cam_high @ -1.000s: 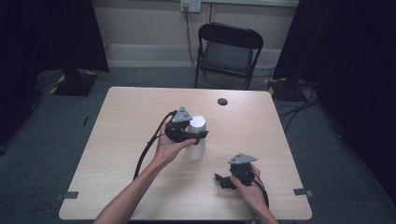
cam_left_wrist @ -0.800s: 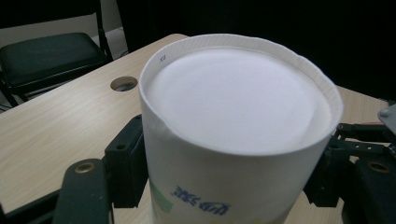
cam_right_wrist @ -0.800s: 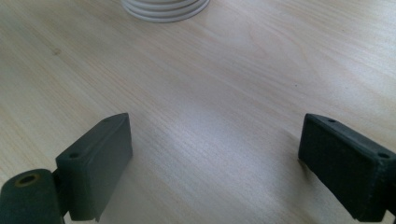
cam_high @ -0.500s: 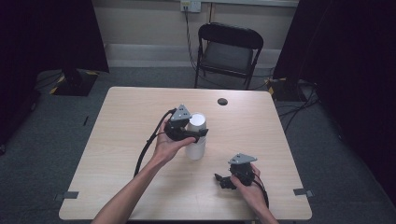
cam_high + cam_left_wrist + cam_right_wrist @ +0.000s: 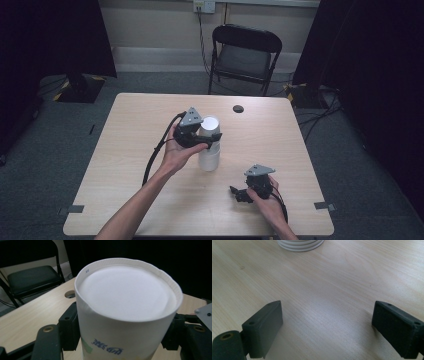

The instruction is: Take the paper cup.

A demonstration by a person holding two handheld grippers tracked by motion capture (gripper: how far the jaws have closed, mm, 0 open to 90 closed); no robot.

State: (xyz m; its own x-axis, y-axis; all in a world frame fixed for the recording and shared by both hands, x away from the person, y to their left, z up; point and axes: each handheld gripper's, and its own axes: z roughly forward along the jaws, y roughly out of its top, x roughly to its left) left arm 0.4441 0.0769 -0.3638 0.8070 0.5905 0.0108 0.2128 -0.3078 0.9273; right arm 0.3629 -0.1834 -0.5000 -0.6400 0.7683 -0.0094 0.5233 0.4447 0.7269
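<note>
The high view looks forward and down on the table and chair. Both gripper views sit close — they share the cup stack with it.

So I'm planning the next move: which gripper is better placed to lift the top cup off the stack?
Left. The left gripper is already shut on the top cup, jaws on both sides. The right gripper is open over bare table, short of the stack.
</note>
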